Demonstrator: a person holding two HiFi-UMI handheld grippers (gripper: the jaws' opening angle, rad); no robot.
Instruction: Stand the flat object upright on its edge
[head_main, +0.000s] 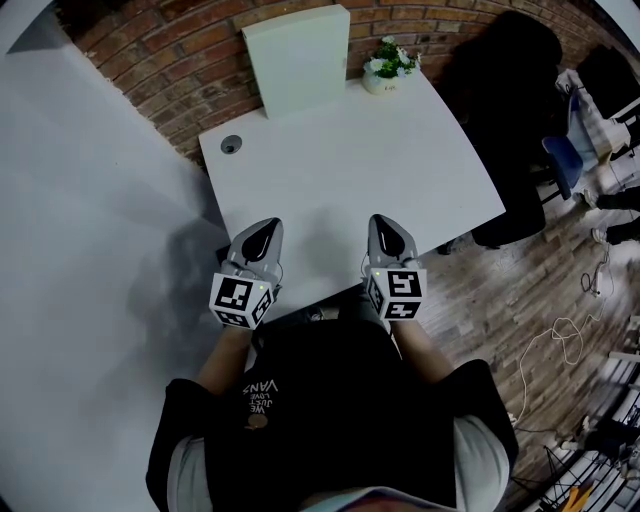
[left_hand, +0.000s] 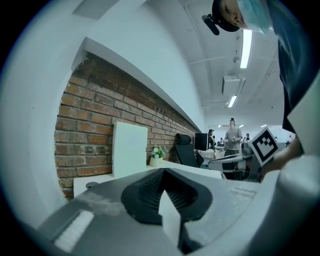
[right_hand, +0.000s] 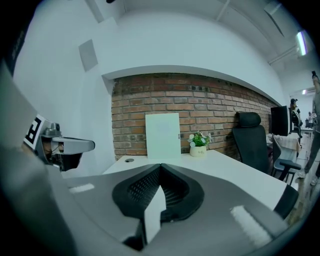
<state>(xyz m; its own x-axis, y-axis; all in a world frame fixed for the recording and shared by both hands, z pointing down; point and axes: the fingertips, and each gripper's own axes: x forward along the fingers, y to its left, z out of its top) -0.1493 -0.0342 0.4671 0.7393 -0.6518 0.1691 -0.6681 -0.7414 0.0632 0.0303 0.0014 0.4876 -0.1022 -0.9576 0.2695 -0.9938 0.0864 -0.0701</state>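
Left gripper (head_main: 262, 235) hovers at the near edge of the white tabletop (head_main: 420, 170), jaws pressed together, nothing btwn them. Further back there's a round cable hole (head_main: 232, 144) near the left corner.

Next along is the flat board (head_main: 297, 60): pale, rectangular, upright on its lower edge at the far side, right by the brick wall (head_main: 160, 70). Can't tell if it leans on the wall or stands free.

Right gripper (head_main: 388, 232), also at the near edge, is closed too, empty, well apart from the board. A flower pot (head_main: 386, 68) sits near the board's right side.

Step, imo: the standing-up looks done, both grippers idle. Any further move, e.g. steadying the board, means reaching across and opening the jaws first.

Count: 2 grippers, 1 board, 1 flower pot, 1 cable hole.
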